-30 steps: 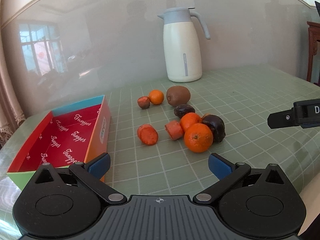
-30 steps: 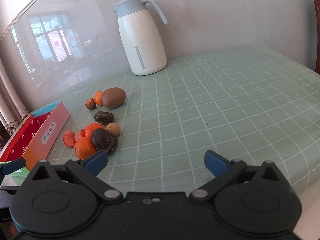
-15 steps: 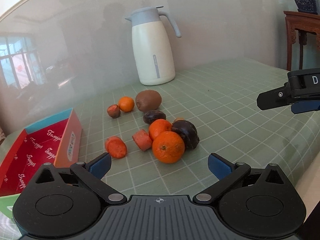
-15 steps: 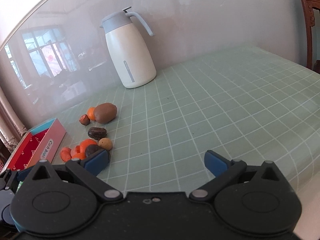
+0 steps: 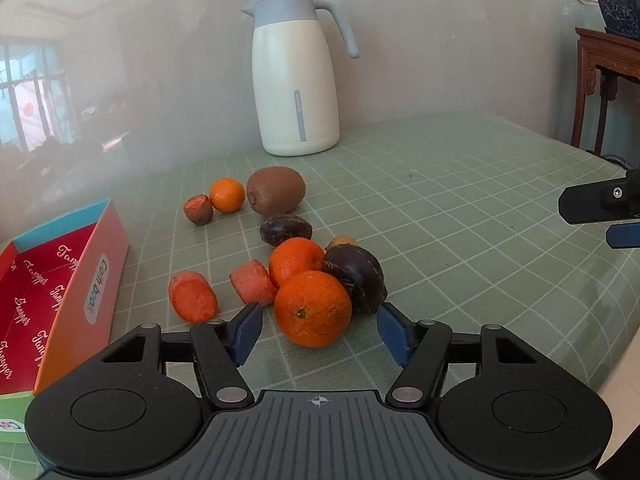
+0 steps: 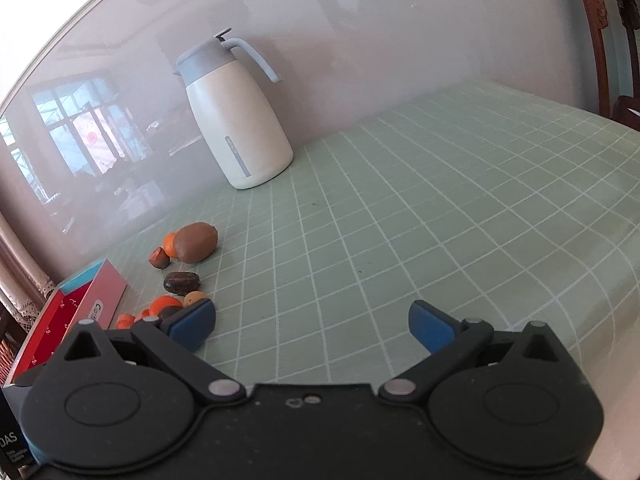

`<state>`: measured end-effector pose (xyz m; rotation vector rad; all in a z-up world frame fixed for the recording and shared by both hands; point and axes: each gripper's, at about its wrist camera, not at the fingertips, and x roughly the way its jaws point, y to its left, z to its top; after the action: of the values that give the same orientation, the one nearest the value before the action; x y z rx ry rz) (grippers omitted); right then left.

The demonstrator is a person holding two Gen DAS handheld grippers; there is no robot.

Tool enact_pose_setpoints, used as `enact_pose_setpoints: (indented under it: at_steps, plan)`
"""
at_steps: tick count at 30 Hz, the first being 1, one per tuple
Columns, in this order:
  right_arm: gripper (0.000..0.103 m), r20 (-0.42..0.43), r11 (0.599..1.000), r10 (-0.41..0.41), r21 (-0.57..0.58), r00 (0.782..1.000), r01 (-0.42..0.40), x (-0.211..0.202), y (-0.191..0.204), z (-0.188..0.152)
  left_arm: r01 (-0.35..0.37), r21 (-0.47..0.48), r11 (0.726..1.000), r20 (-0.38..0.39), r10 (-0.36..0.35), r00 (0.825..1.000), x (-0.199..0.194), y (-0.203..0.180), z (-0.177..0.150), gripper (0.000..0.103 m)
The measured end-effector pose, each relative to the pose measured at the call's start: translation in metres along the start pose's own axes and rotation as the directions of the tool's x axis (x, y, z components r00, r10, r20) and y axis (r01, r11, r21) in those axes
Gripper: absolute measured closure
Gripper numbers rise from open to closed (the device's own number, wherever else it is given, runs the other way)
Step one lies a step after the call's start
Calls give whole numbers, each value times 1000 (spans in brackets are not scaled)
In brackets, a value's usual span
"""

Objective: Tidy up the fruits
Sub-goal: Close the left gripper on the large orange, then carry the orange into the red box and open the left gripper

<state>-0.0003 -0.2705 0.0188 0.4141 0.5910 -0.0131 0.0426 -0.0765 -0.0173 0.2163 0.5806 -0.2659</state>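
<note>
A pile of fruit lies on the green checked tablecloth [image 5: 460,220]. The large orange [image 5: 312,308] at its near edge sits between the fingers of my left gripper [image 5: 320,320]. The jaws are closing, with small gaps still showing beside both blue pads. Behind it rest a second orange [image 5: 296,260], a dark purple fruit [image 5: 356,280] and two carrot-like pieces [image 5: 193,296]. Farther back are a kiwi [image 5: 276,191] and a small orange [image 5: 227,195]. My right gripper [image 6: 312,324] stands open over bare cloth, to the right of the pile.
An open red box [image 5: 100,272] stands left of the fruit. A white jug [image 5: 298,80] stands at the back against the wall. One finger of the right gripper shows at the right edge of the left wrist view. Dark wooden furniture [image 5: 604,64] stands beyond the table's right side.
My left gripper has moved in on the pile and its jaws have narrowed around the large orange. In the right wrist view the fruit has slid toward the lower left.
</note>
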Motion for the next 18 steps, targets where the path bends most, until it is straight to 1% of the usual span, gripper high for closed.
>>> enact_pose_setpoints:
  at_steps: [1,3,5,11,14,18]
  plan:
    - [0,-1,1000,-1,2,1000,1,0,-1,0,3,-1,1000,-7,-3,1000,2,0,0,49]
    - [0,-1,1000,-4,5,1000,4,1,-3,0,-10,-7,1000,-11,10,1000,5,0,0,54]
    - [0,0,1000,-6,8,1000,6,1,-5,1,-15,-23,1000,-5,14,1000,5,1,0,60]
    - [0,-3,1000,-7,26,1000,7,2,-8,1,-19,-39,999,9,20,1000,4,3,-1,60]
    - [0,0,1000,-5,20,1000,5,1,-7,0,-29,-48,998,35,30,999,-2,6,0,60]
    - [0,-1,1000,-6,6,1000,6,3,-3,0,-53,-87,995,82,60,995,-14,18,2,60]
